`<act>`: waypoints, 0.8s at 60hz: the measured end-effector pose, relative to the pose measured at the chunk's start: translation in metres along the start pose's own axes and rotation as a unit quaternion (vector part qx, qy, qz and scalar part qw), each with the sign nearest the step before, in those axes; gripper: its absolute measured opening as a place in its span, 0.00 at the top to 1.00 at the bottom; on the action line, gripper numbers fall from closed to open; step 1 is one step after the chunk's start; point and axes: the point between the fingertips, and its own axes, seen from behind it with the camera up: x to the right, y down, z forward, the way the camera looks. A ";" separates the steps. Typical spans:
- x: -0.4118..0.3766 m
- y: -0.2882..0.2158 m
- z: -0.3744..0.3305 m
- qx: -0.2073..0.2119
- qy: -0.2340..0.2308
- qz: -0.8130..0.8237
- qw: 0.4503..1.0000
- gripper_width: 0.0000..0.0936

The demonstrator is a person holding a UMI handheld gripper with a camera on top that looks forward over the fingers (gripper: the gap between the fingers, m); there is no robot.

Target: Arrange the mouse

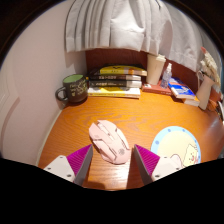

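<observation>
now, in the gripper view the gripper (113,163) stands wide, and the pink mouse (109,141) lies on the wooden desk (70,125) between its fingers, with a gap at each side. a round mousepad (176,147) is just beside.

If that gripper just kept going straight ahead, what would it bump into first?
Hardly anything to cross: the pink mouse already lies between the open gripper fingers, so it would likely be met first. Beyond it is bare desk, then the stacked books.
</observation>
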 end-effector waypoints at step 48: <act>0.009 -0.062 0.069 -0.063 -0.004 0.013 0.998 0.55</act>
